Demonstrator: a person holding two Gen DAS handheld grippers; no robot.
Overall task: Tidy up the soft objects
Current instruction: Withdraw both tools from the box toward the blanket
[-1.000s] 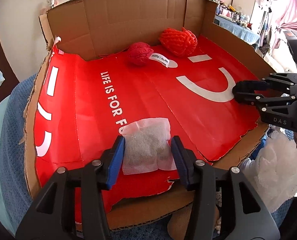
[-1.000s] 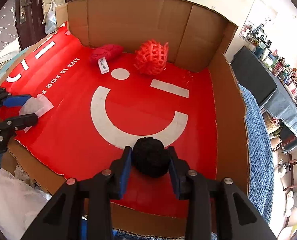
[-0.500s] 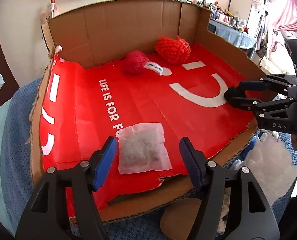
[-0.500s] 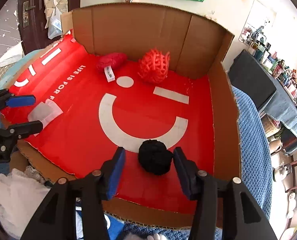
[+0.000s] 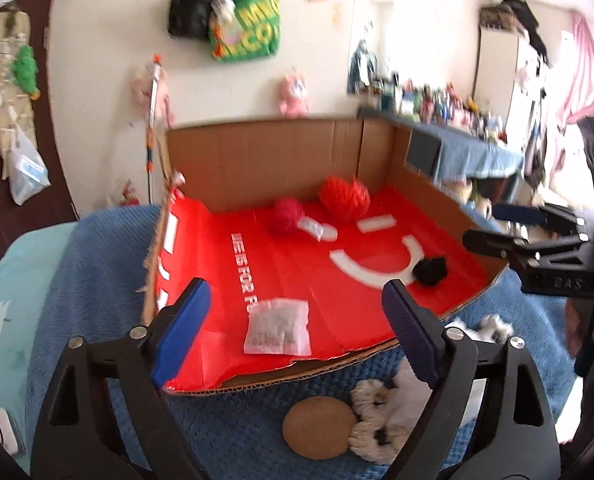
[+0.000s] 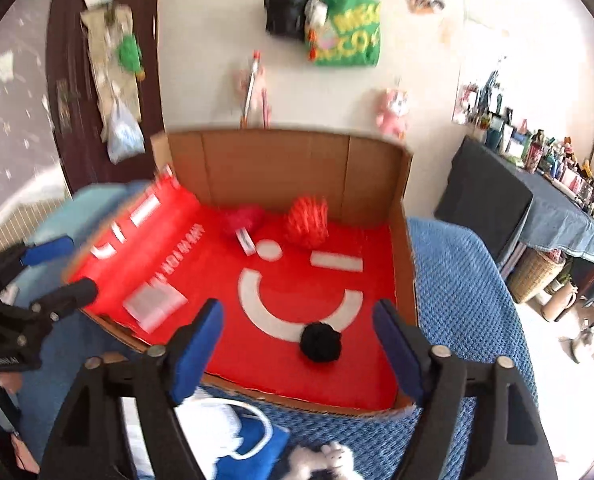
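Note:
A cardboard box [image 5: 257, 168] lined with red paper holds soft things. A white mesh sachet [image 5: 278, 327] lies near its front edge; it also shows in the right wrist view [image 6: 154, 304]. A black pom-pom [image 6: 320, 341] lies front right; it also shows in the left wrist view [image 5: 429, 270]. A dark red ball [image 5: 286, 216] and an orange-red net ball [image 5: 344, 198] sit at the back. My left gripper [image 5: 295, 326] is open and empty, raised in front of the box. My right gripper [image 6: 297, 346] is open and empty, raised over the front edge.
The box stands on a blue knitted blanket [image 6: 457, 280]. In front of it lie a brown round pad [image 5: 319, 426], a white crocheted piece [image 5: 371, 420], white fabric and a blue item [image 6: 253, 444]. A cluttered shelf [image 6: 557, 192] stands to the right.
Both grippers let go, opened wide and pulled back and up from the box. The sachet and the black pom-pom stay on the red paper.

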